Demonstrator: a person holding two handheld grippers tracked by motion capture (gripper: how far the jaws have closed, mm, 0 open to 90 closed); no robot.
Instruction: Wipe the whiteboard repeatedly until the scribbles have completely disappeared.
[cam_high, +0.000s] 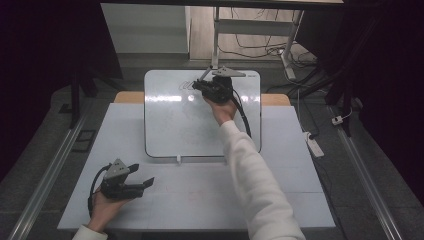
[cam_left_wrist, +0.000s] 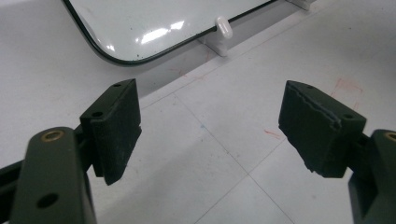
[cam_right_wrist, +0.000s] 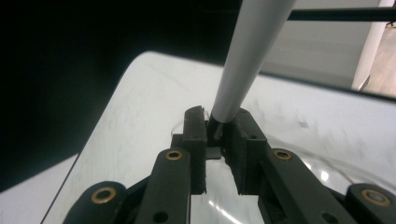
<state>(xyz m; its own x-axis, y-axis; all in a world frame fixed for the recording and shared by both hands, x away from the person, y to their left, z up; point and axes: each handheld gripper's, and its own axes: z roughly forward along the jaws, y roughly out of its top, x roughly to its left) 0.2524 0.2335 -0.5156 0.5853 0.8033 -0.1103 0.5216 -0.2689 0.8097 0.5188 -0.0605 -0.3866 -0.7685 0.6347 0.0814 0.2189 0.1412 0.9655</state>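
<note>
A white whiteboard (cam_high: 170, 125) with a dark rim lies at the back middle of the table. My right gripper (cam_high: 197, 85) is over its far edge, shut on a pale grey marker (cam_high: 205, 75) that stands up out of the jaws. The marker's barrel (cam_right_wrist: 247, 56) rises between the closed jaws of the right gripper (cam_right_wrist: 219, 116) in the right gripper view, above the board (cam_right_wrist: 140, 116). A faint loop of scribble (cam_high: 187, 85) lies on the board by the gripper. My left gripper (cam_high: 142, 174) rests at the table's front left, open with nothing in it (cam_left_wrist: 212, 93), and points toward the board's near corner (cam_left_wrist: 154, 23).
The table (cam_high: 200, 200) is covered with white sheets that carry faint red marks (cam_left_wrist: 345, 86). A small white clip (cam_left_wrist: 224, 30) sits at the board's near edge. A power strip (cam_high: 315, 145) and cables lie on the floor to the right. A desk frame (cam_high: 250, 25) stands behind.
</note>
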